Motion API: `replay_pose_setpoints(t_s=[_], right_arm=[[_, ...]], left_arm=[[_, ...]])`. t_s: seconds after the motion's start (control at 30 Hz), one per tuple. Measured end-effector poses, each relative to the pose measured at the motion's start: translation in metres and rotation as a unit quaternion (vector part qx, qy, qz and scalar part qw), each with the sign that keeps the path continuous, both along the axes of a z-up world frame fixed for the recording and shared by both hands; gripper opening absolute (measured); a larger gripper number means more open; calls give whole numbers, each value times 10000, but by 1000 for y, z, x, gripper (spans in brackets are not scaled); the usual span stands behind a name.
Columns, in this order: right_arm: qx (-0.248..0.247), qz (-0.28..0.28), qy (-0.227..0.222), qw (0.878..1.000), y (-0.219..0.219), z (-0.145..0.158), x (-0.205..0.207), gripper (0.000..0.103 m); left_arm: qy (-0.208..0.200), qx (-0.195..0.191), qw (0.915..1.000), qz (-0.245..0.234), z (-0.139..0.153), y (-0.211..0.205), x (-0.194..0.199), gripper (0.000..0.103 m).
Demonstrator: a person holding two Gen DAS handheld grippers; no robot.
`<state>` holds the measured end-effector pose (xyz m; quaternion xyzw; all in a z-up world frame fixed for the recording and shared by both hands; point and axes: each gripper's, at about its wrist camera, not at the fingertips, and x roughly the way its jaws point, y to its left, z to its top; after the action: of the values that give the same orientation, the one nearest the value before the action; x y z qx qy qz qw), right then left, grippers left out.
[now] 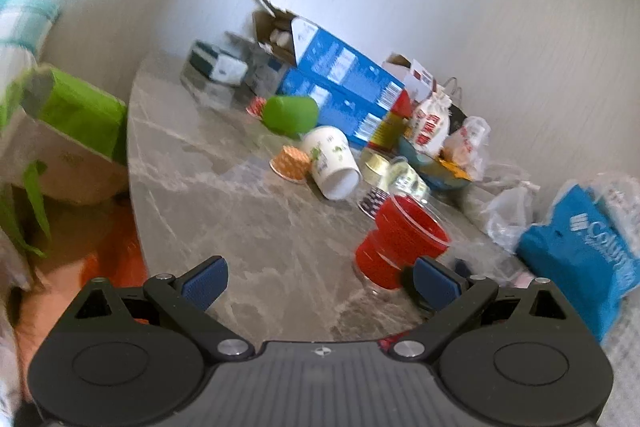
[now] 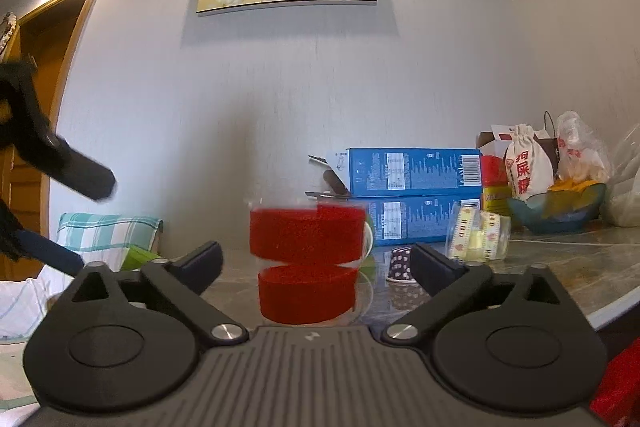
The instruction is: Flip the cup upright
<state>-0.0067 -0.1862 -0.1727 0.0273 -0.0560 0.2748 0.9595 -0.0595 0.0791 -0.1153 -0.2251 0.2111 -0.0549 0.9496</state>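
Note:
A clear cup with red bands stands upright on the grey marble table, mouth up. In the left wrist view it is just ahead of my right fingertip. My left gripper is open and empty, to the left of the cup. In the right wrist view the same cup stands straight ahead between the open fingers of my right gripper, which does not touch it. The left gripper shows blurred at the left edge there.
A white printed cup, a green cup and an orange paper cup lie on their sides further back. Blue boxes, a bowl of snacks, plastic bags and a blue bag crowd the far and right side.

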Motion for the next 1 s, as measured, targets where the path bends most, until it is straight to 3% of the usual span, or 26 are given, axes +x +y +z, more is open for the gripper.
replay_pose_setpoints(t_s=[0.2, 0.3, 0.5, 0.63, 0.9, 1.0], right_arm=[[-316, 97, 159, 9993, -27, 39, -25, 102], [-623, 89, 610, 9962, -35, 66, -28, 102], [-540, -302, 1886, 9801, -59, 103, -19, 102], [-338, -458, 2315, 9712, -75, 116, -14, 102], [-590, -427, 2555, 9641, -80, 128, -17, 102], [-547, -374, 2641, 9622, -82, 127, -18, 102]], left_arm=[[-33, 834, 9964, 124, 14, -23, -1, 101], [-78, 1112, 9938, -7, 26, -33, -2, 101], [143, 1340, 9906, -232, 45, -55, -3, 101], [70, 1567, 9873, -233, 62, -75, -9, 101], [187, 1787, 9833, -294, 80, -100, -7, 101], [215, 1684, 9849, -345, 80, -101, -5, 101]])
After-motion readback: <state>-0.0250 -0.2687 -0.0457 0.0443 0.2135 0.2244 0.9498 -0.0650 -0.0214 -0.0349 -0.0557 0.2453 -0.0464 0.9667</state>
